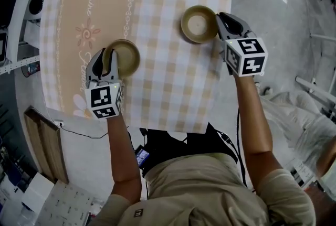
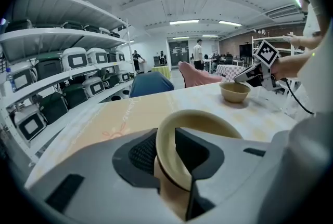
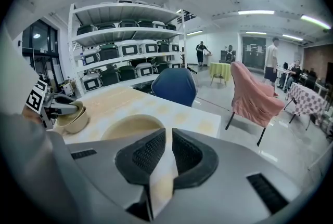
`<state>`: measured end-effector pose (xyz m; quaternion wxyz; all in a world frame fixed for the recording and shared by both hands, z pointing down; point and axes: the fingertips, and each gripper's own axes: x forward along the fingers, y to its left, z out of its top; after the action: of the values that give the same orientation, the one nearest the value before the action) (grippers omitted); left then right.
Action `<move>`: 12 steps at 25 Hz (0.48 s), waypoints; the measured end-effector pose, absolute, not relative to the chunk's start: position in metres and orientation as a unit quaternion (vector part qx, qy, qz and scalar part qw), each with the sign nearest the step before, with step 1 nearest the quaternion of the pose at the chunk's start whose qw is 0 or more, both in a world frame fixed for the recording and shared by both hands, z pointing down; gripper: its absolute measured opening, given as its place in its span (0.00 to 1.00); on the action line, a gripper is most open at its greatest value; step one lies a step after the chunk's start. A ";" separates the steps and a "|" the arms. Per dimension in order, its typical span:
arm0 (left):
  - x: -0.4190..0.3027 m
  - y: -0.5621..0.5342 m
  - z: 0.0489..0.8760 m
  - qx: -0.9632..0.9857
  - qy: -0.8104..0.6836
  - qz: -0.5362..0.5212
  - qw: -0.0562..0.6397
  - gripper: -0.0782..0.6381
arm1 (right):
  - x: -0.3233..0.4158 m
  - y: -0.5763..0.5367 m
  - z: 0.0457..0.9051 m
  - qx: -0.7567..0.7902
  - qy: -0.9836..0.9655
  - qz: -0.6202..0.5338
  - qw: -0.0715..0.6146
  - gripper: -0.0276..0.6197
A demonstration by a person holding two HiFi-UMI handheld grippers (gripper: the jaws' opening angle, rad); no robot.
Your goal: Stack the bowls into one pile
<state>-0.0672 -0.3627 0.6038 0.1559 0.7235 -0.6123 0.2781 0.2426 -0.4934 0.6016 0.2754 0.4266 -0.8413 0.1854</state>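
**Both bowls pinched at the rim, nothing stacked yet**

The two bowls sit well apart on the checked surface (image 1: 168, 88). Seen from the head view, the nearer bowl (image 1: 126, 57) lies toward 9 o'clock and the farther bowl (image 1: 198, 23) toward 1 o'clock.

The left gripper (image 1: 107, 57) has its jaws clamped on the nearer bowl's rim at roughly 8 o'clock, one jaw inside the wall and one outside. The right gripper (image 1: 223, 20) meets the farther bowl at its 3 o'clock edge. Its jaws are drawn almost together on a thin pale strip that looks like that bowl's rim.

The next step is probably to lift one bowl and carry it over the other. The main risk comes from how each bowl is held.

- **Tilt or slip:** each grip takes only a thin slice of rim on one side. A lifted bowl may swing downward or slide out of the jaws.
- **Bad seating:** a tilted bowl lowered off-centre could catch rim on rim and sit crooked.
- **Collision:** if both grippers stay clamped as the bowls meet, they could knock together and jolt the pile.
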 end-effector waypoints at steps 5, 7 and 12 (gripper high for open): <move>-0.066 -0.360 0.601 0.728 -0.614 0.261 0.162 0.22 | 0.235 -0.487 0.609 0.410 -0.845 0.212 0.271 0.17; -0.066 -0.359 0.600 0.729 -0.614 0.256 0.165 0.22 | 0.237 -0.485 0.618 0.414 -0.839 0.220 0.277 0.17; -0.068 -0.355 0.592 0.733 -0.616 0.237 0.164 0.22 | 0.242 -0.487 0.626 0.431 -0.827 0.247 0.262 0.09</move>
<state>-0.0677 -0.3548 0.5916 0.1638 0.7332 -0.6160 0.2370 0.2421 -0.4869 0.6259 0.2617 0.4314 -0.8274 0.2467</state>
